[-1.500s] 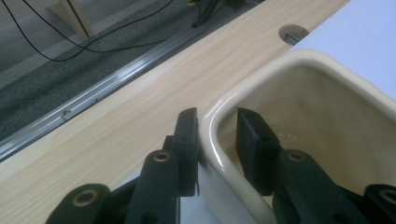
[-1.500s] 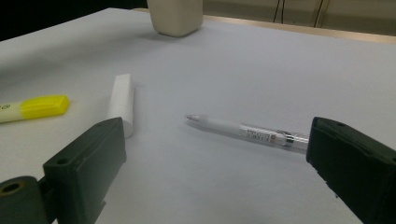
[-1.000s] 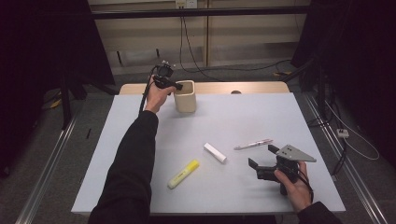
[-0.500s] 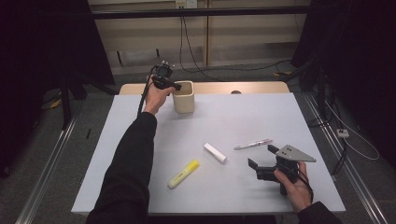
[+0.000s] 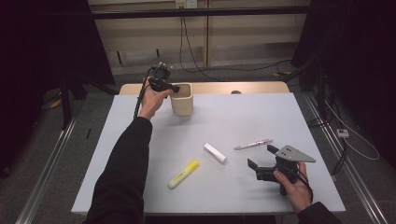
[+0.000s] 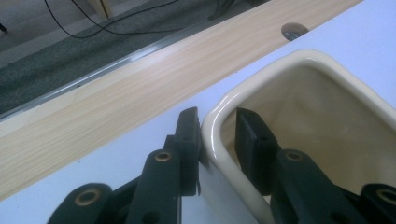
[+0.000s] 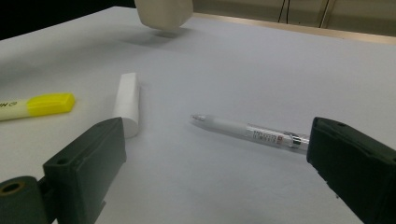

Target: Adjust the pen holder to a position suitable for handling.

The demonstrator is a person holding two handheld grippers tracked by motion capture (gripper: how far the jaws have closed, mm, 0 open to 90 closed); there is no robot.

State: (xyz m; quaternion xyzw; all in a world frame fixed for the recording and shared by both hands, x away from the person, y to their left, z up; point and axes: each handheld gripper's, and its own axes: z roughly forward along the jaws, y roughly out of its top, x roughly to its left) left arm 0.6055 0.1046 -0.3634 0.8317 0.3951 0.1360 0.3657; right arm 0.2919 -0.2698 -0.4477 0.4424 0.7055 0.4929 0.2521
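Note:
A cream square cup (image 5: 183, 103) sits near the table's far edge, and my left gripper (image 5: 176, 88) is shut on its left rim. In the left gripper view the cup (image 6: 327, 116) has one jaw outside its wall and one inside, with the left gripper (image 6: 217, 126) astride the rim. The cup (image 7: 163, 11) looks slightly lifted above its shadow. My right gripper (image 5: 260, 156) stands open at the near right, low over the table. Its jaws (image 7: 217, 149) flank a clear pen (image 7: 252, 132) lying ahead. The pen (image 5: 253, 144) is untouched.
A white cylinder (image 5: 215, 153) and a yellow highlighter (image 5: 183, 174) lie mid-table on the grey-white table (image 5: 233, 116). A wooden strip (image 5: 210, 87) with a cable hole (image 5: 236, 92) runs along the far edge. Dark curtains and floor cables surround the table.
My left hand has shifted slightly with the cup held in its gripper, raising it a little. The right hand and the loose items have stayed put.

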